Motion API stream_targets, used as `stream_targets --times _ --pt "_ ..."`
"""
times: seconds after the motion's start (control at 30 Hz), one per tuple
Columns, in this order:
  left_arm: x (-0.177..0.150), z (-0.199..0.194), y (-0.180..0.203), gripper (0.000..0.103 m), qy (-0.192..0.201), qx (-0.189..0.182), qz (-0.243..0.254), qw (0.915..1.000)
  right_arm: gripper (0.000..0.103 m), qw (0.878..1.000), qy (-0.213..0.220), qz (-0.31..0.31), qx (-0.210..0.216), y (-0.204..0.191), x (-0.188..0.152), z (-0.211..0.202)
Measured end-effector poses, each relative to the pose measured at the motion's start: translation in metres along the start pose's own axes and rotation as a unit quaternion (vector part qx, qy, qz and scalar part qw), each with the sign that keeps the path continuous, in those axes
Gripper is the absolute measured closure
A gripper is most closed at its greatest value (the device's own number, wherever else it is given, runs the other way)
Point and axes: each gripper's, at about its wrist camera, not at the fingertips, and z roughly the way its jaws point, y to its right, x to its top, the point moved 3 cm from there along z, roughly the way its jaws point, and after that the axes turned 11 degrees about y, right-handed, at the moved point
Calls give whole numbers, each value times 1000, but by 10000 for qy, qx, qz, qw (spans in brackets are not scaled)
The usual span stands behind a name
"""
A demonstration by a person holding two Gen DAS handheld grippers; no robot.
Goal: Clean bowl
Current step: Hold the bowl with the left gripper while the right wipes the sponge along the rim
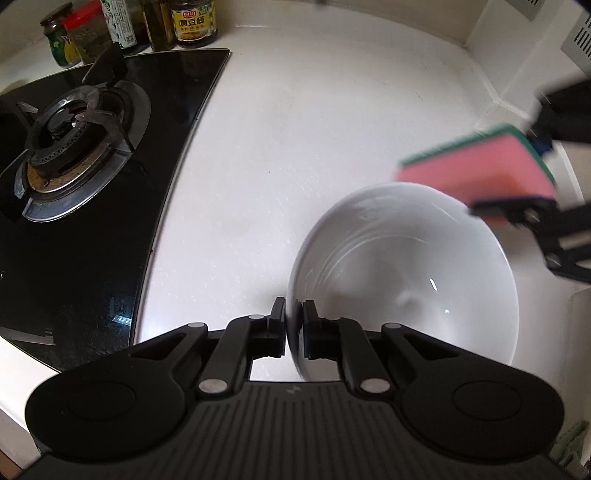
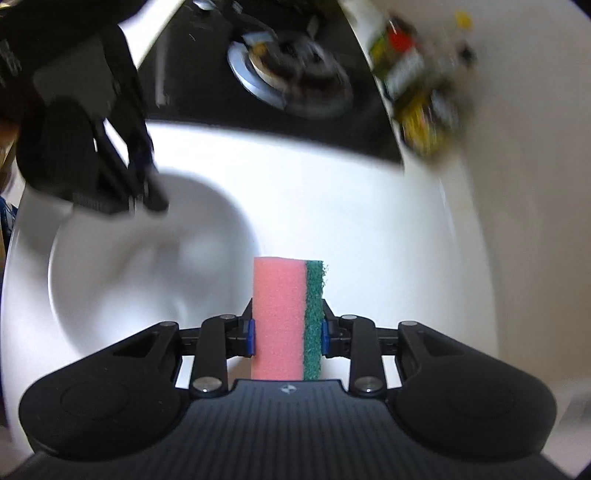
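Note:
A white bowl (image 1: 406, 273) is held tilted above the white counter, its near rim pinched between the pads of my left gripper (image 1: 294, 325), which is shut on it. My right gripper (image 2: 288, 332) is shut on a pink sponge (image 2: 279, 317) with a green scouring side. In the left wrist view the pink sponge (image 1: 480, 177) hovers, blurred, over the bowl's far right rim, with my right gripper (image 1: 517, 177) behind it. In the right wrist view the bowl (image 2: 147, 266) lies left of the sponge, and my left gripper (image 2: 144, 192) grips its upper left rim.
A black glass gas hob (image 1: 92, 206) with a burner (image 1: 70, 147) fills the left. Several jars and bottles (image 1: 147, 26) stand along the back wall behind it. White counter (image 1: 314, 129) stretches between hob and wall. A white appliance (image 1: 580, 33) sits at the far right.

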Motion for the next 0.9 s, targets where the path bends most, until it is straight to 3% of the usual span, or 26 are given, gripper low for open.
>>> stream_targets --times 0.1,0.2,0.3,0.33,0.43,0.5,0.57,0.7,0.8,0.9 --pt "3 7 7 93 46 51 13 10000 77 9940 95 1078 -184 0 -25 -17" --pt "3 13 16 92 133 134 1 9998 77 9753 230 2136 -509 -11 -49 -36" --pt "8 29 8 91 220 228 -8 9995 77 9416 421 3232 -840 -29 -71 -54" --pt "7 29 9 90 253 270 -13 9993 77 9226 483 3694 -999 -44 -80 -62" --pt "8 31 11 90 296 339 7 9990 77 9026 525 4091 -1229 -78 -89 -73" --pt "8 30 12 90 287 354 20 9990 77 8964 555 4220 -1236 -104 -89 -76" --pt "7 28 12 92 245 306 6 9992 77 8959 578 4233 -1219 -108 -88 -83" --pt "7 29 10 93 228 231 -12 9995 77 9043 650 3876 -1666 -75 -73 -87" --pt "7 29 10 93 239 242 -39 9994 77 9391 935 2723 -1874 -42 -23 -65" --pt "6 30 11 93 297 283 -71 9991 77 9622 825 1582 -2057 -39 12 -34"
